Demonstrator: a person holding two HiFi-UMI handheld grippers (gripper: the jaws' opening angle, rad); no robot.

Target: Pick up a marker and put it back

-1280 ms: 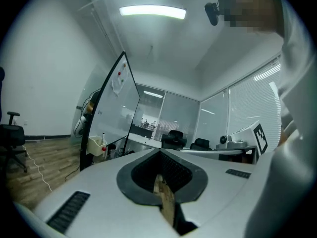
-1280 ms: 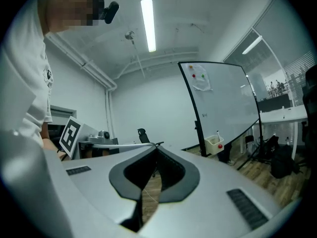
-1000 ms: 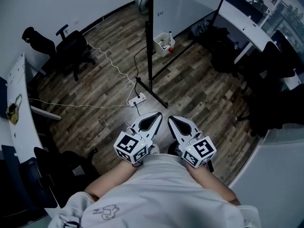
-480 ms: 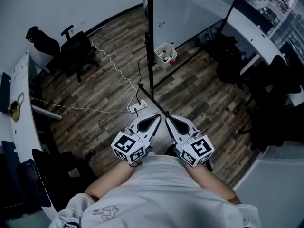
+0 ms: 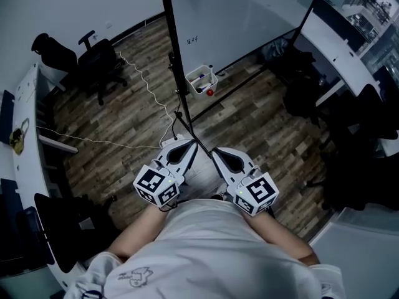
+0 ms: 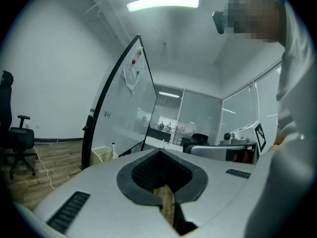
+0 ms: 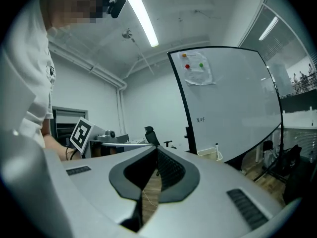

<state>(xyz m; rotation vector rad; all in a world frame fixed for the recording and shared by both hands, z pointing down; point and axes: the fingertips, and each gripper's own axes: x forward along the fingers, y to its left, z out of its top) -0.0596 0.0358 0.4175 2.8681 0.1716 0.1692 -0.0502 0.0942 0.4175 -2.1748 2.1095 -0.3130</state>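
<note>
Left hand-held gripper (image 5: 179, 143) and right hand-held gripper (image 5: 216, 152): both pressed together, both empty.
The marker (image 6: 113, 150) in the white bin (image 5: 206, 85) under the whiteboard (image 5: 249, 11) looks tiny, its colour unclear.

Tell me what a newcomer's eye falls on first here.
The left gripper and right gripper, both shut and empty, sit side by side close to the person's body. Beyond them stands a big whiteboard on a black frame, with a small white basket holding markers on the wooden floor at its foot.
</note>
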